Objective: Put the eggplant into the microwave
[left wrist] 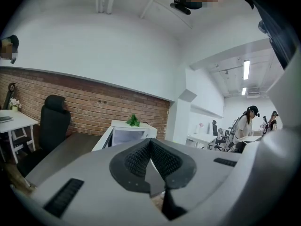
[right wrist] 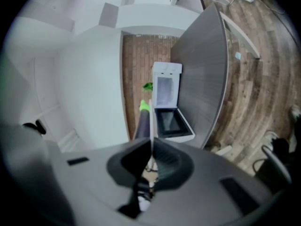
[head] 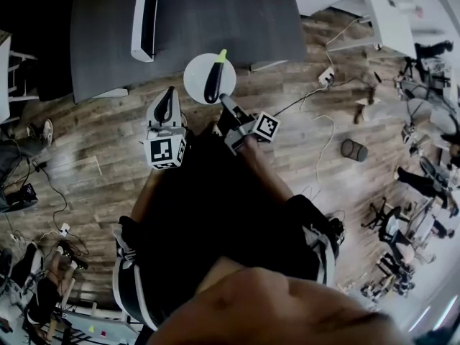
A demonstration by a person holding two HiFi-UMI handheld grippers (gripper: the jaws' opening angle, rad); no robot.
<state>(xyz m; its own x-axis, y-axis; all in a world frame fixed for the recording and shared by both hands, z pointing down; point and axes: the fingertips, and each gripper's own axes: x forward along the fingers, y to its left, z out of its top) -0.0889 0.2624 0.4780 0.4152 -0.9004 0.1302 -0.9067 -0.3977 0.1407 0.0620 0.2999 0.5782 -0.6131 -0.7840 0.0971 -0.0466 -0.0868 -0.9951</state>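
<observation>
A dark purple eggplant (head: 213,77) with a green stem lies on a round white plate (head: 194,77), held in the air just before the grey table (head: 215,27). My right gripper (head: 224,98) is shut on the plate's near rim. In the right gripper view the plate (right wrist: 151,121) shows edge-on as a thin white line between the jaws, with the eggplant (right wrist: 142,121) beside it. The white microwave (right wrist: 167,107) stands on the table with its door (head: 142,20) swung open. My left gripper (head: 169,95) hovers left of the plate, shut and empty; its view shows the microwave (left wrist: 124,135) ahead.
A black office chair (left wrist: 52,121) and a white desk (left wrist: 14,121) stand left of the table, against a brick wall. Cables, a power strip (head: 327,75) and a dark round bin (head: 353,149) lie on the wooden floor to the right. People (left wrist: 244,126) stand at far desks.
</observation>
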